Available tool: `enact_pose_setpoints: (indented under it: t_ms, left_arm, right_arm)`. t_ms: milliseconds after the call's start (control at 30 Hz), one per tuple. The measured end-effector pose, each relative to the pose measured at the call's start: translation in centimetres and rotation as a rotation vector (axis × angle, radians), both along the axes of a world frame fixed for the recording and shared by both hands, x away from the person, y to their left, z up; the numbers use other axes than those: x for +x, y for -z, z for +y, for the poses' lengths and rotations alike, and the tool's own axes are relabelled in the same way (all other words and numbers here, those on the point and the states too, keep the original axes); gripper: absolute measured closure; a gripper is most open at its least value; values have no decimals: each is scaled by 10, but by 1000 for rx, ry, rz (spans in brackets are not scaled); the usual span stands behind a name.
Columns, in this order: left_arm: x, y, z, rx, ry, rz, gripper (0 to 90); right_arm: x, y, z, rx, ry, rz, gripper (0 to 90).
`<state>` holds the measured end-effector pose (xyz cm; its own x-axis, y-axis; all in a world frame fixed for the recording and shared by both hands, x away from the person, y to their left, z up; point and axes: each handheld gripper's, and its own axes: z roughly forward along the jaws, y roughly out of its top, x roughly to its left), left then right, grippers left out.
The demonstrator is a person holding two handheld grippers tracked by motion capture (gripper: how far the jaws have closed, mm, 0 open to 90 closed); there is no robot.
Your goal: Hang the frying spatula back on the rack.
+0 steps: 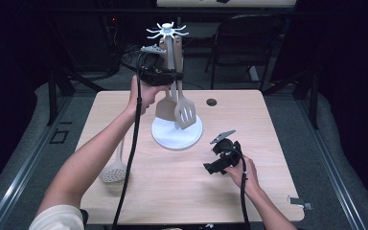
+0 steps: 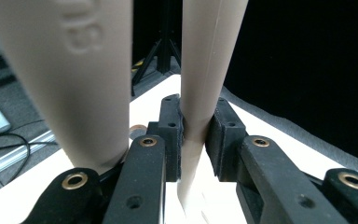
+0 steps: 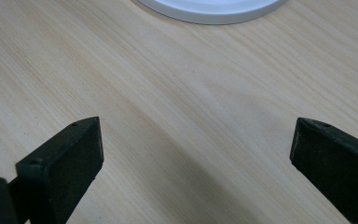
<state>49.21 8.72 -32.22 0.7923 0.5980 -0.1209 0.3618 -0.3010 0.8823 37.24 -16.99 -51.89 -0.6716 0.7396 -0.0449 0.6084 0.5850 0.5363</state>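
Note:
A white utensil rack [image 1: 167, 31] with a hooked crown stands on its round white base [image 1: 191, 136] at the table's far middle. A beige solid spatula [image 1: 165, 108] and a beige slotted spatula [image 1: 186, 113] hang from it. My left gripper [image 1: 162, 72] is raised beside the rack's upper part. In the left gripper view my left gripper [image 2: 196, 114] is shut on a slim beige handle [image 2: 209, 56], and a wider beige handle [image 2: 74, 70] hangs just left of it. My right gripper [image 1: 214, 157] rests low over the table, open [image 3: 196, 154] with only bare wood between its jaws.
A pale slotted skimmer [image 1: 114, 170] lies on the table's left side, beside the left forearm. A small round hole [image 1: 211, 102] is in the tabletop near the far edge. A dark chair [image 1: 249, 38] stands behind the table. The base's rim [image 3: 209, 11] lies just ahead of the right gripper.

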Motion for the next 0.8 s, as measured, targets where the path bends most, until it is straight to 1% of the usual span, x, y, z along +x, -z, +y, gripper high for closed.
enact_pose_setpoints:
  t_ms: [100,167,333,500,600,633,667,700,800]
  left_arm:
    - [1,2,1,-6,-10,12,770]
    - [2,4,1,-4,-18,9,770]
    - [0,7,0,2,-39,-18,768]
    - [-4,7,0,16,-55,-34,762]
    - [-7,6,1,19,-53,-39,720]
    - [-9,6,1,26,-51,-44,705]
    - [-10,6,1,26,-52,-46,680]
    - [-12,6,1,30,-54,-50,658]
    - [-17,6,1,45,-45,-56,596]
  right_arm:
    - [0,0,1,0,-2,4,23]
    - [0,0,1,3,-3,3,23]
    - [0,0,1,-6,-7,4,23]
    - [0,1,1,-4,-14,1,23]
    - [0,1,1,1,-17,-1,23]
    - [0,1,1,1,-17,-1,23]
    - [0,2,1,0,-15,-2,23]
    - [0,2,2,10,-10,0,23]
    - [0,2,2,8,-16,0,23]
